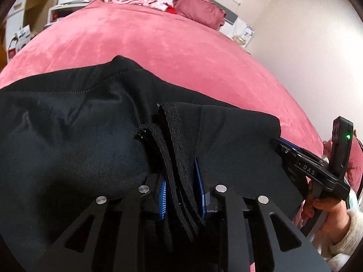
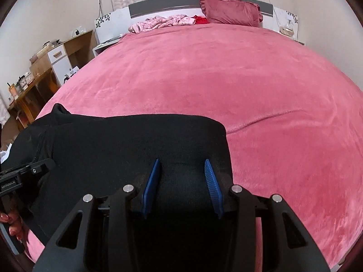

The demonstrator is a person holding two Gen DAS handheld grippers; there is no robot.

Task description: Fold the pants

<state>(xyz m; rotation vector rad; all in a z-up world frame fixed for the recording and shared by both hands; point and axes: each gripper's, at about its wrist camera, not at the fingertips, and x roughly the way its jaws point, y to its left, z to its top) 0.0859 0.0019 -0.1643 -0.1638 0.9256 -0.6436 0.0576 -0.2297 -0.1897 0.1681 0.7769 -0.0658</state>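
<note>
Bed (image 2: 226, 86): big, with a pink cover.
Pants (image 2: 127, 145): black, lying on the near part of the bed.
Pillow (image 2: 231, 10): dark pink, far end by the headboard.
Left gripper (image 1: 181, 195): blue fingers squeezed on bunched pants edges.
Right gripper (image 2: 182, 188): fingers wide apart, black cloth between them.
</note>
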